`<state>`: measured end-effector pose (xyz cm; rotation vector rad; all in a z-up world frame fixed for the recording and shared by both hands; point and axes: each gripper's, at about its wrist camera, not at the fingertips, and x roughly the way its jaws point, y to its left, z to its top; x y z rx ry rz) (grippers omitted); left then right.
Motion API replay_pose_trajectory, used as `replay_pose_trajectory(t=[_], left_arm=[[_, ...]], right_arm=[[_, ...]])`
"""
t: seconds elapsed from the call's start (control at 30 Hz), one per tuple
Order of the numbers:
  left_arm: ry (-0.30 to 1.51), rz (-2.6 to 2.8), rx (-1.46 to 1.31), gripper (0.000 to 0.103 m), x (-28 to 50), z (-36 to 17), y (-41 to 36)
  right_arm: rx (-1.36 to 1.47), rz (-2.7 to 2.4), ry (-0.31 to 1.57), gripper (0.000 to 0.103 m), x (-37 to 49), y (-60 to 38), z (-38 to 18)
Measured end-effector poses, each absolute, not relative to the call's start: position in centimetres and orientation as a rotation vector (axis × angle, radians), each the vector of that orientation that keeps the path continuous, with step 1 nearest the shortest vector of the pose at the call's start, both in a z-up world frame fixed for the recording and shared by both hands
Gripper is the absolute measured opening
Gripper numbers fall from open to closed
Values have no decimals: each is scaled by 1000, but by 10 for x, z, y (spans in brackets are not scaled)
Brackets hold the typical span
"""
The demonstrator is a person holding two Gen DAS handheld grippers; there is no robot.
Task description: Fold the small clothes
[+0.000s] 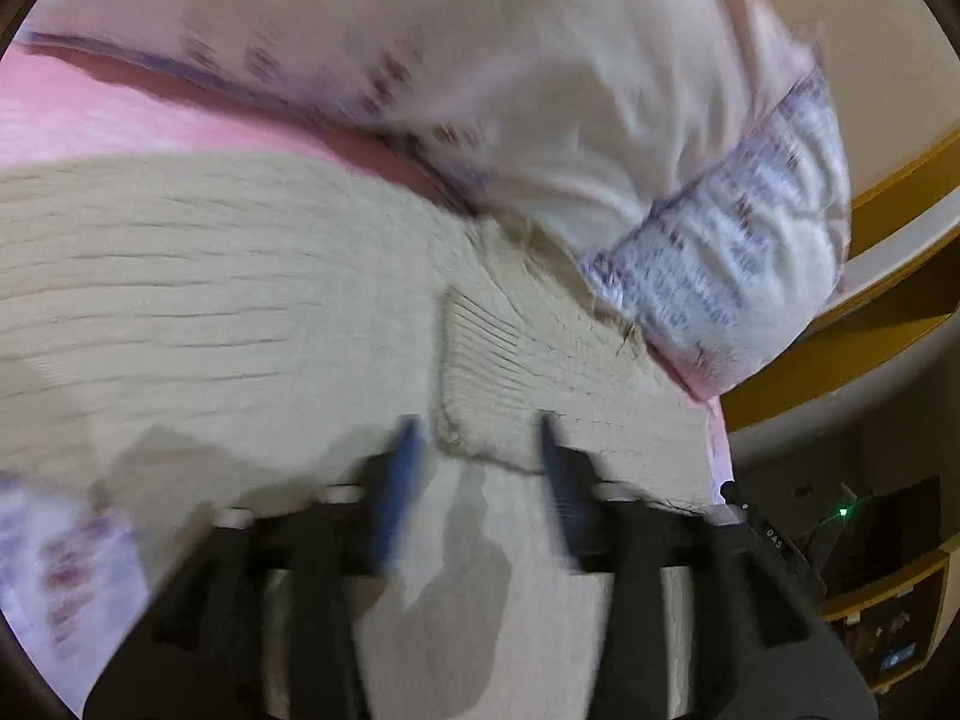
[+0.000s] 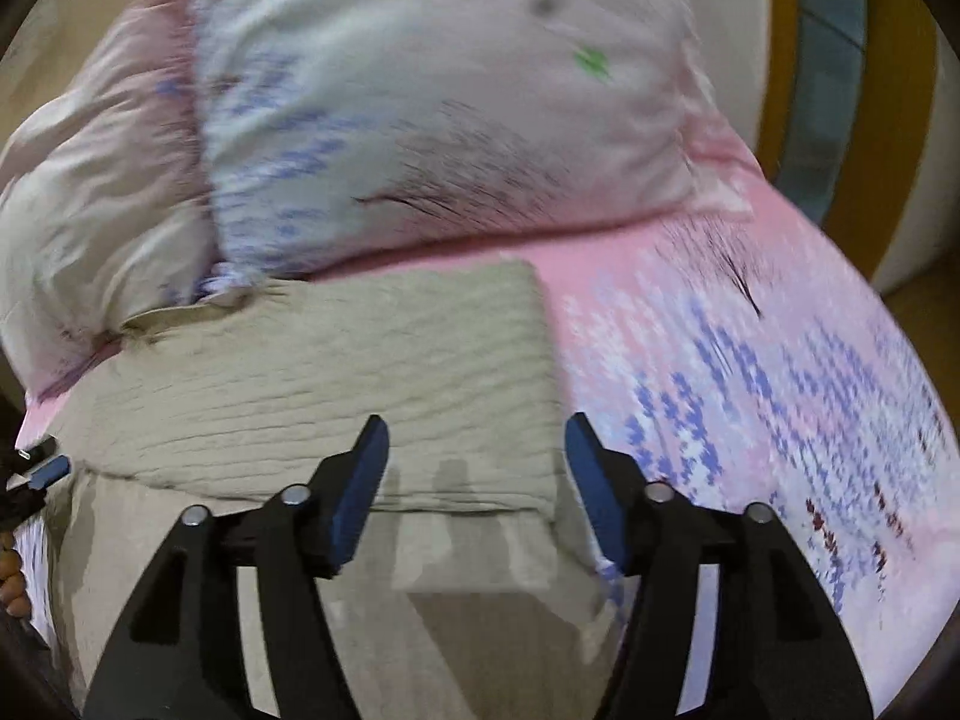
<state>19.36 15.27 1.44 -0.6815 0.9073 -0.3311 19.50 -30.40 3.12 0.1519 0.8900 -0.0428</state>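
Observation:
A beige ribbed knit garment [image 1: 240, 276] lies flat on the pink bed sheet [image 1: 120, 114], with one part folded over onto itself. It also shows in the right wrist view [image 2: 336, 372] as a folded rectangle. My left gripper [image 1: 477, 438] is open and empty, just above the garment's folded edge. My right gripper [image 2: 474, 438] is open and empty, above the garment's right edge. The left gripper's blue fingertip [image 2: 51, 471] shows at the far left of the right wrist view. Both views are blurred.
A large pale pillow [image 1: 510, 90] with blue print lies behind the garment, also in the right wrist view [image 2: 450, 120]. The sheet's patterned part [image 2: 750, 390] spreads to the right. Wooden furniture [image 1: 888, 228] and a shelf with a green light [image 1: 843, 512] stand beyond the bed.

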Motion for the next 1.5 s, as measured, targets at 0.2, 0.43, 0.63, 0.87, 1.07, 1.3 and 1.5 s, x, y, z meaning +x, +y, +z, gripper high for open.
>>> replay_pose_trajectory(t=[0.2,0.43,0.63,0.87,1.07,1.3,1.5], left_arm=[[789,-107,-742,60,117,24,246],[787,86,-912,60,74,2,311],[767,135,-1067,59,70,-13,332],[662,242,-1221,48,75,-23,360],[641,311,-1225,35,79,-22,374],[593,317,-1132,9,90,-3,372],[534,123,-974,8,127,50,317]], right_arm=[[121,154,893,66,201,-250,40],[-5,301,947,66,228,-154,20],[11,370,972,66,223,-129,12],[48,353,981,66,216,-150,12],[72,357,971,66,212,-159,17],[84,374,970,66,210,-164,15],[110,370,951,66,209,-174,19]])
